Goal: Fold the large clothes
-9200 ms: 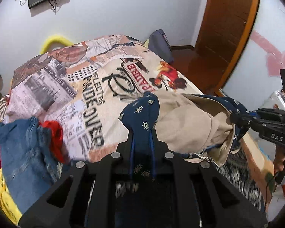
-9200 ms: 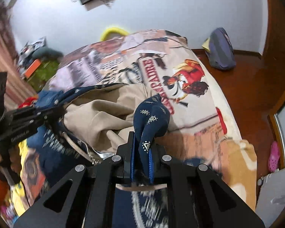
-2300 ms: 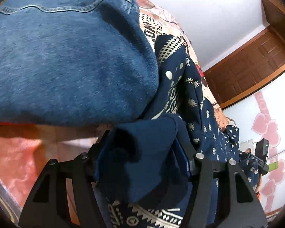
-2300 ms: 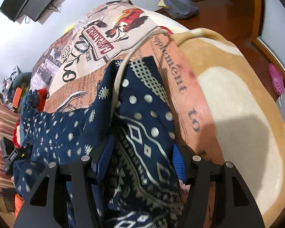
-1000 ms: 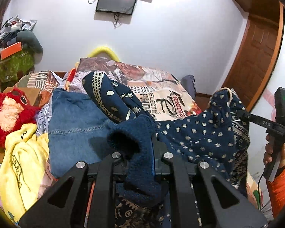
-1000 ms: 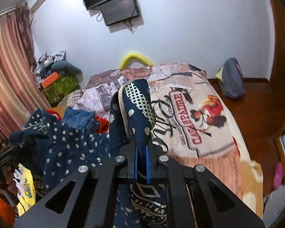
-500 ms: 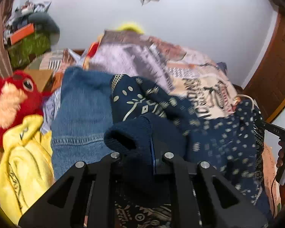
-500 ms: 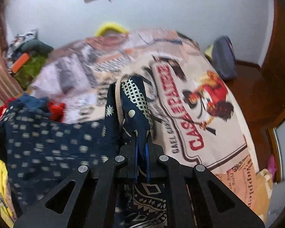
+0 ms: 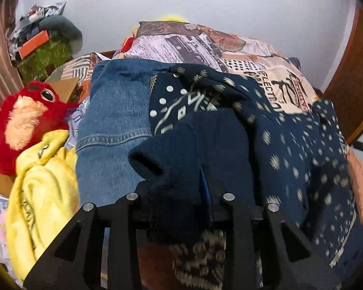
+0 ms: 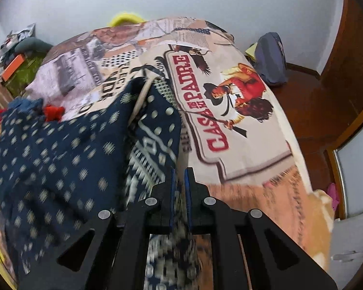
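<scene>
Left tool opening around navy garment beside jeans; right tool clamped on its patterned hem.

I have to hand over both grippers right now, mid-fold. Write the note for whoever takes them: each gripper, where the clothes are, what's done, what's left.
Left gripper: jaws opening, with the dark cuff of the navy patterned jacket between them.
Right gripper: jaws nearly shut; the jacket's hem lies in front of them, too blurred to tell if it is pinched.
Jacket: draped on the printed bedspread, its left part over the blue jeans.
Yellow garment and red plush toy sit to the jeans' left.
Done: jacket brought down onto the bed.
Left: release it, smooth it, finish folding; jeans and yellow garment look unfolded.
</scene>
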